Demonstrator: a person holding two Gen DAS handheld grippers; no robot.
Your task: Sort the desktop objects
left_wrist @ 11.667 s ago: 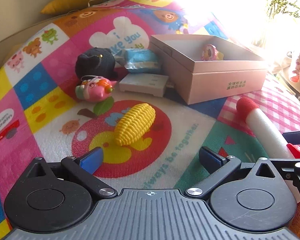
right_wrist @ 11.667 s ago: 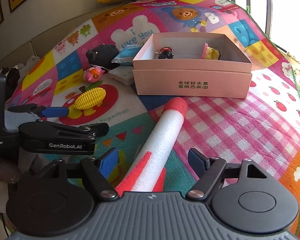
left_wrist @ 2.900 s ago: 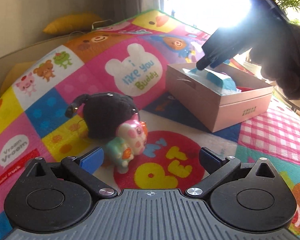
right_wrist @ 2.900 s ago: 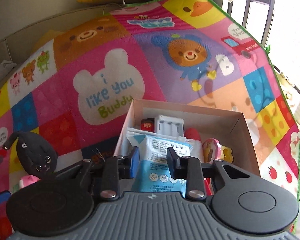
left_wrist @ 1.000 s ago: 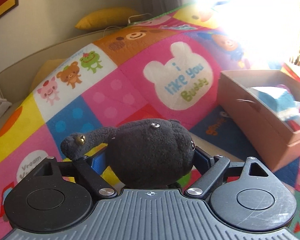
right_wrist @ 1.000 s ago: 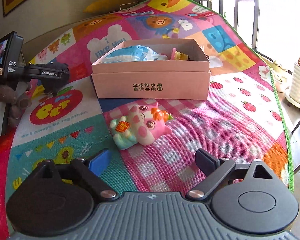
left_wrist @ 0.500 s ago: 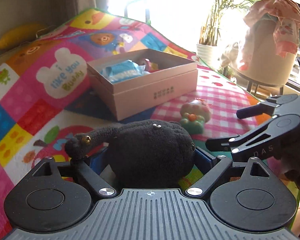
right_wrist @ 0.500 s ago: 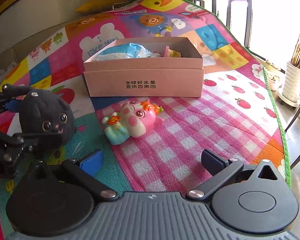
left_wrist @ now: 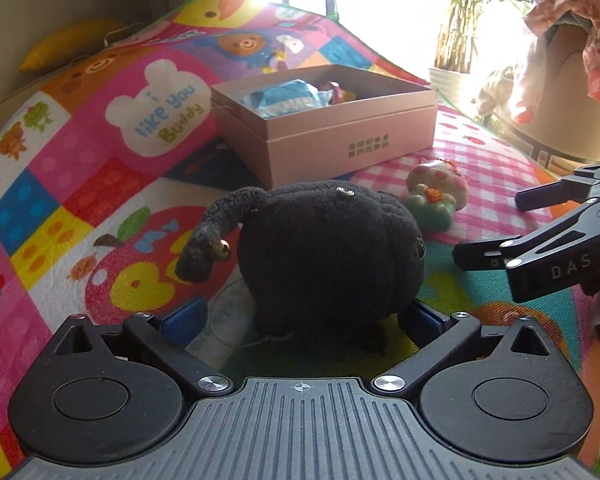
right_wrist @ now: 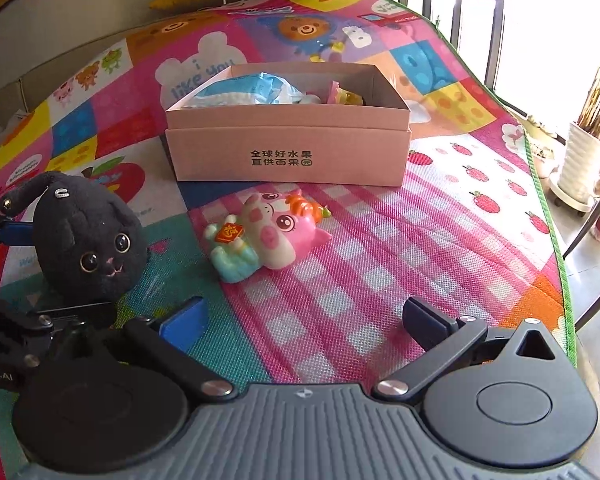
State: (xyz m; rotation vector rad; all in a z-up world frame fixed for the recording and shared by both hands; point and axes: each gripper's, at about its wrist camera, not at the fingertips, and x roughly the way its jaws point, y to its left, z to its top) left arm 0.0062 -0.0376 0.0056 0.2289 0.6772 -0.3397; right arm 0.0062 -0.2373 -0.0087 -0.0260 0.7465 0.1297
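From my left wrist view, the left gripper (left_wrist: 300,316) has just been opening and its fingers stand wide, with the black plush cat (left_wrist: 328,252) sitting between them on the play mat (left_wrist: 60,200), pads not pressing it as far as I can see. The cat's long ear or tail sticks out to the left; the body is round, with no real long axis. The pink box (left_wrist: 352,148) lies ahead beyond it, open-topped with a blue packet inside. The right gripper (left_wrist: 540,248) reaches in from the right edge.

From my right wrist view, the right gripper's blue-padded fingers (right_wrist: 182,322) are spread wide and hold nothing. The pink pig toy (right_wrist: 268,236) lies straight ahead of them, its length slanting from lower left to upper right, between fingers and box. I judge my right hand nearer the pig, my left nearer the cat. The mat is soft and patterned; a potted plant (right_wrist: 588,152) stands by the bright window.
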